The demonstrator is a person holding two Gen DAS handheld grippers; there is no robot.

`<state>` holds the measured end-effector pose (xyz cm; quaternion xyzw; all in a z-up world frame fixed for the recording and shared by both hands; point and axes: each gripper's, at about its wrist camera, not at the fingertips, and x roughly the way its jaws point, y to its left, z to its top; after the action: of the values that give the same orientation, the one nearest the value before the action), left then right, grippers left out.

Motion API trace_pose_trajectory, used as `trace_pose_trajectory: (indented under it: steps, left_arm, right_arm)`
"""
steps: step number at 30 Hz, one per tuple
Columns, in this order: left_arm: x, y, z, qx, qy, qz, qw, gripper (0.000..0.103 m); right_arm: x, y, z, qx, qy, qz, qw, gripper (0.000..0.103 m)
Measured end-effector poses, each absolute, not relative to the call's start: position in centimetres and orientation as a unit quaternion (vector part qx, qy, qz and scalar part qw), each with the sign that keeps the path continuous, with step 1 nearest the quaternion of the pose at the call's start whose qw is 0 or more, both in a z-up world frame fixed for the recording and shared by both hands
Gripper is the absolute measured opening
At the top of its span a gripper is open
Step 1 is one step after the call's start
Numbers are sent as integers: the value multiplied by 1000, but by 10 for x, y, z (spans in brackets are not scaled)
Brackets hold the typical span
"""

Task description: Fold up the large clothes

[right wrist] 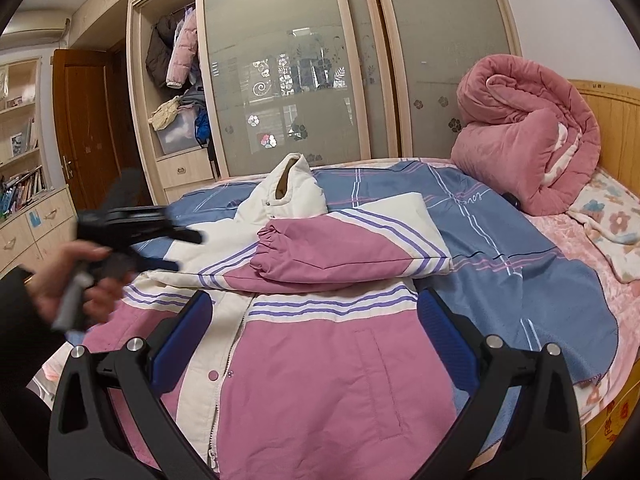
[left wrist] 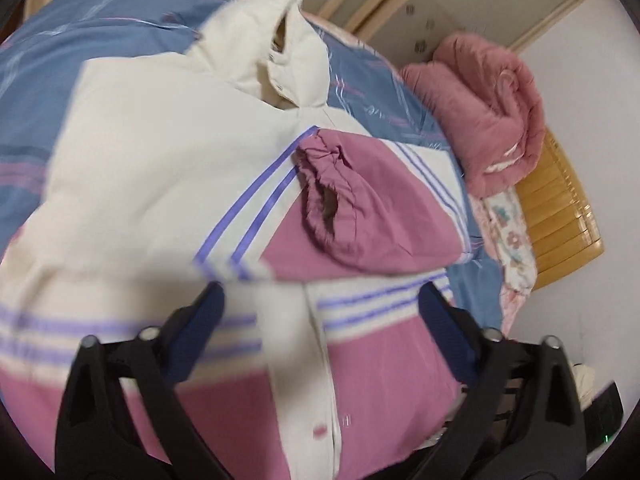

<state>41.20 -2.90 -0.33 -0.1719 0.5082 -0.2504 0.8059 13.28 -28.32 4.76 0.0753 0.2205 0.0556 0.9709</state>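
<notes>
A pink and cream jacket [right wrist: 320, 360] with purple stripes lies front up on the bed, also in the left wrist view [left wrist: 140, 184]. One pink sleeve [right wrist: 332, 254] is folded across its chest; its cuff [left wrist: 324, 196] shows in the left wrist view. The cream collar [right wrist: 294, 192] stands at the far end. My right gripper [right wrist: 316, 316] is open and empty above the jacket's lower front. My left gripper [left wrist: 320, 304] is open and empty over the jacket's middle; it shows blurred in the right wrist view [right wrist: 176, 250], over the jacket's left shoulder.
The jacket lies on a blue plaid sheet [right wrist: 520, 264] over the bed. A rolled pink quilt [right wrist: 528, 140] sits by the wooden headboard [right wrist: 616, 120], with a floral blanket [right wrist: 608, 216] beside it. A sliding-door wardrobe [right wrist: 300, 60] stands behind the bed.
</notes>
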Motion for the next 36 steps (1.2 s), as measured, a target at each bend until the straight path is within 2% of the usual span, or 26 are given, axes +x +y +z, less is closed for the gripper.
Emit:
trace_pose_trajectory:
  steps: [4, 11, 13, 14, 15, 17, 18, 22, 28, 33, 36]
  left_arm:
    - [454, -66, -15, -132, 530, -247, 801, 85]
    - [501, -106, -38, -127, 560, -232, 785, 82]
    - [509, -120, -50, -110, 572, -215, 784, 76]
    - [510, -121, -52, -111, 573, -212, 784, 61]
    - [513, -125, -54, -123, 571, -212, 783, 39]
    - [512, -126, -48, -142, 550, -218, 794, 19]
    - [512, -127, -42, -138, 539, -221, 801, 17]
    - [503, -129, -20, -118, 513, -239, 816, 14]
    - [488, -111, 46, -89, 442, -282, 847, 14]
    - [473, -63, 92, -102, 397, -288, 865, 14]
    - [466, -29, 101, -85, 387, -264, 880, 14]
  right_arm:
    - [136, -287, 47, 87, 226, 59, 968, 102]
    - [141, -291, 43, 91, 235, 61, 966, 102]
    - [142, -294, 42, 96, 237, 60, 965, 102]
    - [142, -296, 41, 99, 238, 58, 964, 102]
    - [143, -298, 40, 101, 240, 55, 964, 102]
    - [144, -301, 39, 106, 242, 51, 963, 102]
    - [144, -302, 39, 107, 243, 50, 963, 102]
    - [145, -306, 36, 115, 247, 47, 961, 102]
    - [148, -302, 33, 115, 252, 50, 960, 102]
    - [153, -293, 32, 106, 258, 58, 959, 102]
    - [156, -288, 30, 101, 262, 63, 958, 102]
